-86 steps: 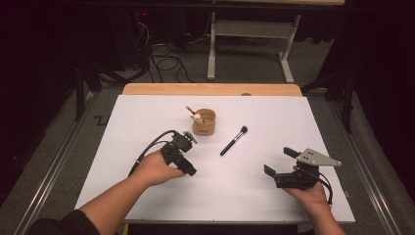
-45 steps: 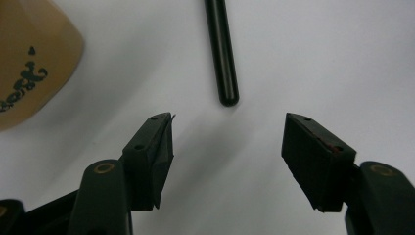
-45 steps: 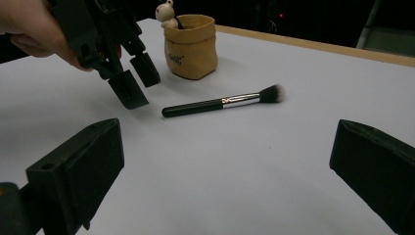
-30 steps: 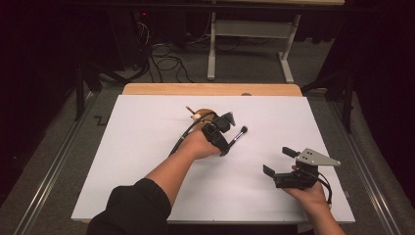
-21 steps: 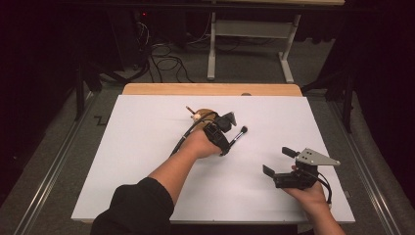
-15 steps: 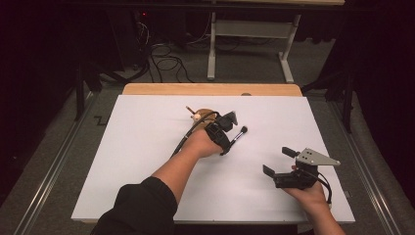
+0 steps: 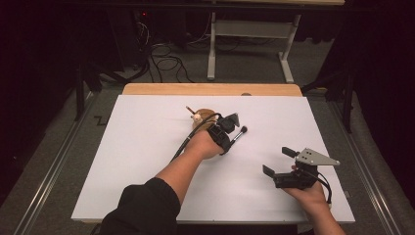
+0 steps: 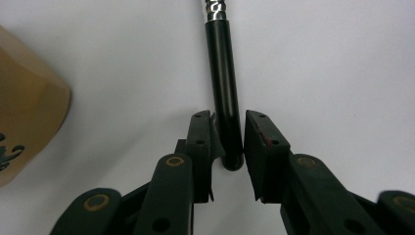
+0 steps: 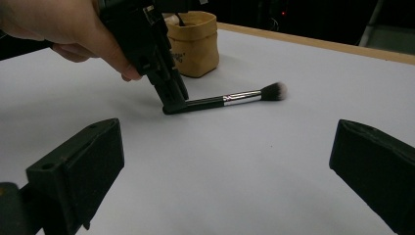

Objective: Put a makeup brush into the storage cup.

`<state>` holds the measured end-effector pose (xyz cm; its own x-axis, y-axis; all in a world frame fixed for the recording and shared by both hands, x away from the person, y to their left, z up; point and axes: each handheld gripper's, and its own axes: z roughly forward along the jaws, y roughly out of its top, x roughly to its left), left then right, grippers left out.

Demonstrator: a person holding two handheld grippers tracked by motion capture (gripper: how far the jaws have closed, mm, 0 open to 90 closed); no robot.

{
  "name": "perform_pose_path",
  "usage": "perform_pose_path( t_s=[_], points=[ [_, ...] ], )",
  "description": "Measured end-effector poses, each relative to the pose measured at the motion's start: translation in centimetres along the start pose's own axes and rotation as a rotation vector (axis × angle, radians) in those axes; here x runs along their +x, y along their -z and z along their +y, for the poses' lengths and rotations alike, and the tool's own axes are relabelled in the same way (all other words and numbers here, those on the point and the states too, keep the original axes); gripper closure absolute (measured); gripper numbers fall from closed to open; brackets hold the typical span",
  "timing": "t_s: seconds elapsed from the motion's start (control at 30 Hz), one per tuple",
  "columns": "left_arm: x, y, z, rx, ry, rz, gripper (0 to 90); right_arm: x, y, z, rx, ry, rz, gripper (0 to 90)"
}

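Black-handled makeup brush (image 9: 222, 100) lies flat on white table (image 7: 147, 147); bristles pale-tipped.

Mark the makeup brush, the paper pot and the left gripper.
makeup brush (image 9: 230, 99), right gripper view, silver collar.
paper pot (image 9: 195, 46), right gripper view, front wall.
left gripper (image 8: 229, 142), left gripper view, between its fingertips.

brush (image 8: 223, 88): glossy black handle, shiny metal ferrule | pot (image 9: 194, 43): matt brown paper | table (image 7: 147, 161): smooth matt white

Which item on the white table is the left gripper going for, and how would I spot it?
On the white table, look toward the far middle where a tan paper pot stands. Just beside it lies a makeup brush, flat on the surface, with the left gripper closing around its handle end. Its black handle, silver ferrule and fluffy white-tipped head set it apart.
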<state>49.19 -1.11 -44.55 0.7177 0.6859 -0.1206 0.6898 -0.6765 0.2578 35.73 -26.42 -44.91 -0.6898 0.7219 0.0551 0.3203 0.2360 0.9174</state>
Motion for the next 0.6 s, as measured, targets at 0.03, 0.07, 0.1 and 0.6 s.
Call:
perform_pose_path(
  t_s=[0.03,0.07,0.1,0.6],
  points=[
    [0.0,0.0,0.0,0.0,0.0,0.0,73.2,0.0,0.0,0.0,0.0,0.0,0.0,0.3],
    [-0.06,-0.12,0.01,0.004,-0.003,0.009,73.7,-0.01,0.02,0.0,0.0,-0.002,-0.001,0.3],
    [-0.06,-0.12,0.01,0.004,-0.003,0.009,73.9,-0.01,0.02,0.0,0.0,-0.002,-0.001,0.3],
    [-0.2,-0.47,-0.02,0.031,-0.006,0.04,78.3,-0.01,-0.01,0.01,0.0,-0.001,0.0,0.3]
  ],
)
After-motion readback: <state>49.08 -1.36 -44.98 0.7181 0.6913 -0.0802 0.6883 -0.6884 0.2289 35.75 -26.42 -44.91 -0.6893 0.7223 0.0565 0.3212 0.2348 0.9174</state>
